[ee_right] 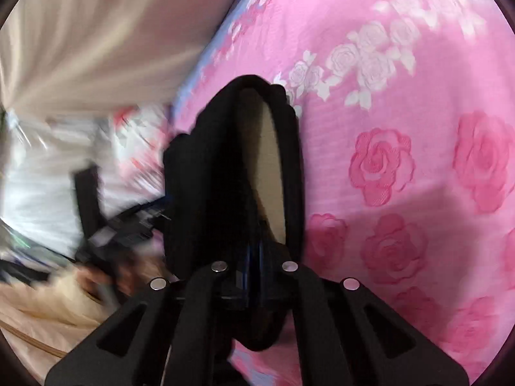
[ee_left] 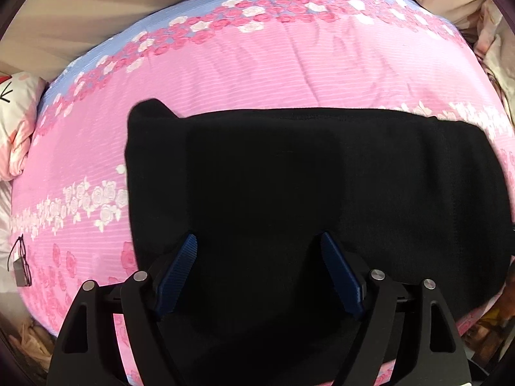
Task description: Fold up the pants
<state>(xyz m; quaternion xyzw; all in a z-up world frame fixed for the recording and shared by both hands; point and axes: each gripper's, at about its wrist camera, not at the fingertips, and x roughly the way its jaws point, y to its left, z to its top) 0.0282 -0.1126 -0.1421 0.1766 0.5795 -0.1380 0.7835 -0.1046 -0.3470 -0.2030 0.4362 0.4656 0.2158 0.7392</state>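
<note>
Pants (ee_left: 305, 193) like these are soft and limp: thick, dark knit cloth that sags from any single pinch and will not hold a crease unless you lay it down flat. They look fairly light, but a doubled layer is bulky, so expect the fabric to bunch between the pads rather than slip out. Take hold at an edge or corner, through all the layers at once, and keep the two holds level so the fold line stays straight.

Your right gripper (ee_right: 254, 251) is already clamped on a bunched, lifted end of the cloth; the black fabric wraps up around the closed fingers and hides the pads. Your left gripper (ee_left: 257, 241) hangs above the garment with its blue fingers (ee_left: 338, 267) spread wide, nothing pinched between them.

Relative to the pink rose bedspread (ee_left: 257, 74), the pants lie flat on its near half as a broad black rectangle, with one small corner poking up toward the far side. Colour is plain black with no print; a faint seam runs along the far edge. Detail inside the dark area is too murky to read.
</note>
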